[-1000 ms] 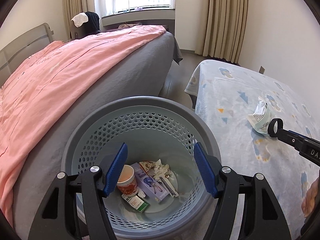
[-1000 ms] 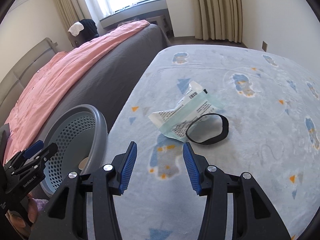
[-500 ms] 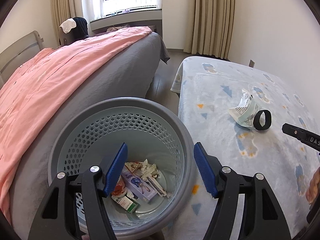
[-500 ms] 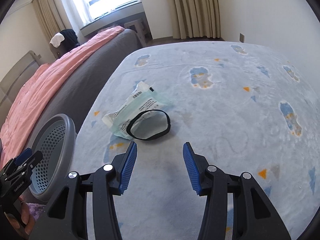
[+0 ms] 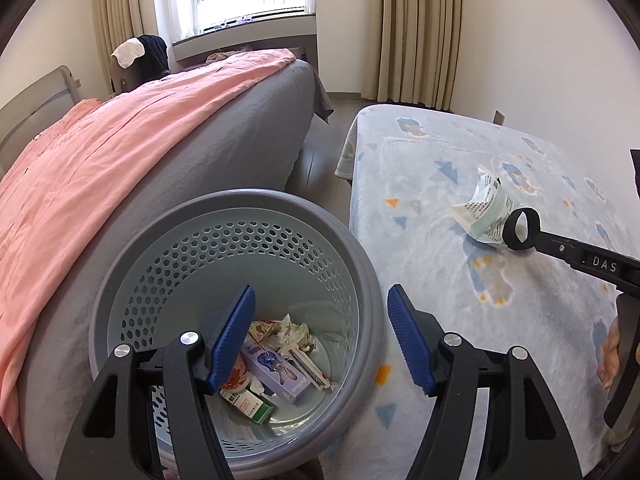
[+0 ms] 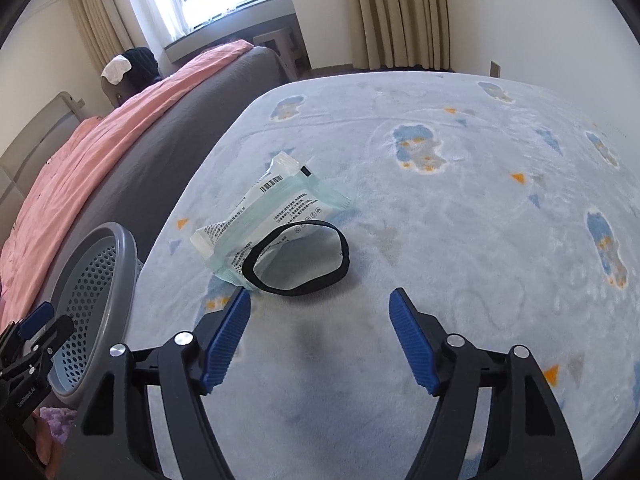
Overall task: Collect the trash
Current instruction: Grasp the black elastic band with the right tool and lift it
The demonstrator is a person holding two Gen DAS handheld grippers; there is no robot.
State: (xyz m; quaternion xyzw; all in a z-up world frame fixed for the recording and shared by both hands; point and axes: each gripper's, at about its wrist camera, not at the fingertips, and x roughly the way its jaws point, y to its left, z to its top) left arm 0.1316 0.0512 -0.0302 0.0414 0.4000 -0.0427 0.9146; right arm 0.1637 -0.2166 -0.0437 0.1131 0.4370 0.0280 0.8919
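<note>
Over the bin (image 5: pixel 236 280), left wrist view: left gripper (image 5: pixel 320 336) is hanging spread and empty, trash already inside. Right wrist view: right gripper (image 6: pixel 318 332), spread wide, is closing in since a moment ago; wrapper (image 6: pixel 264 220) and black band (image 6: pixel 296 258) are lying at 12 o'clock, next pickup I'd guess.

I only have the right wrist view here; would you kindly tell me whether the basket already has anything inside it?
Observer: Yes, the basket holds small boxes and crumpled tissue at its bottom.
Operator: Thank you. Is the left gripper carrying anything?
Observer: No, the left gripper is open and empty, held above the basket's mouth.
</note>
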